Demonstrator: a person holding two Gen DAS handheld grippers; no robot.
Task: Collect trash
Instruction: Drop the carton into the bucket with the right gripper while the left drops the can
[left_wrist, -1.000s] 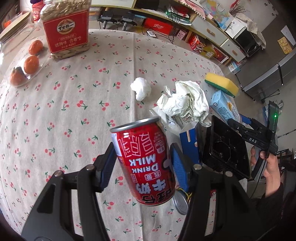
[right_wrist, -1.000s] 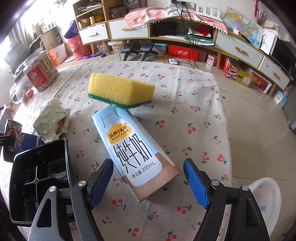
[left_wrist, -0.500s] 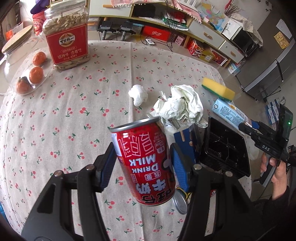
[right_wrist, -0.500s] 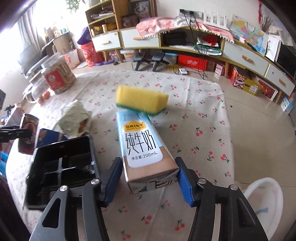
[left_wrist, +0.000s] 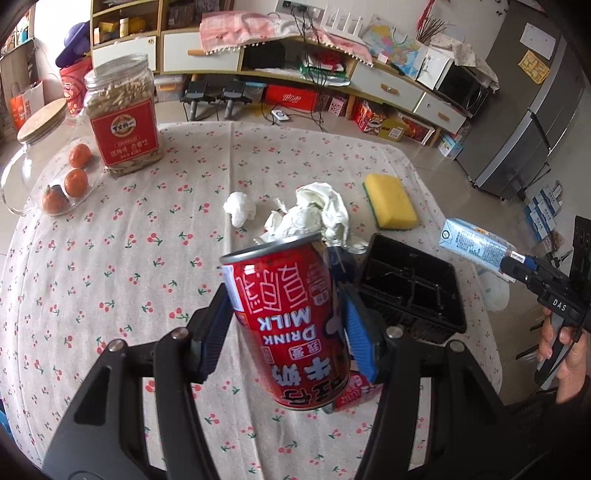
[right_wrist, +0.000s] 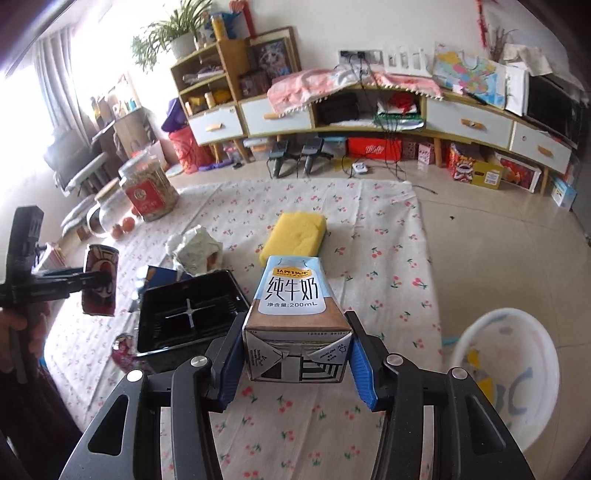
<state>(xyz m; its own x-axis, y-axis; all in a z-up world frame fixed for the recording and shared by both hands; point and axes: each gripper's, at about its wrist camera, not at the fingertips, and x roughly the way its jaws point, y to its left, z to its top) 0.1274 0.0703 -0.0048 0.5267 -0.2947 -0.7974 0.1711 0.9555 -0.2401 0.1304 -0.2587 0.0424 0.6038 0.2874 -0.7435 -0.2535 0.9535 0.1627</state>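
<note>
Both raised — left gripper (left_wrist: 286, 314) clamps can (left_wrist: 291, 325), right gripper (right_wrist: 295, 354) closing on carton (right_wrist: 291, 306).

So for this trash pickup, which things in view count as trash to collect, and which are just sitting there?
Part of the job:
- red milk drink can, gripped by the left gripper
- milk carton, between the right gripper's closing jaws
- crumpled paper
- small tissue wad
- black tray
- white bin

Just lying about:
- yellow sponge
- snack jar
- oranges
</note>
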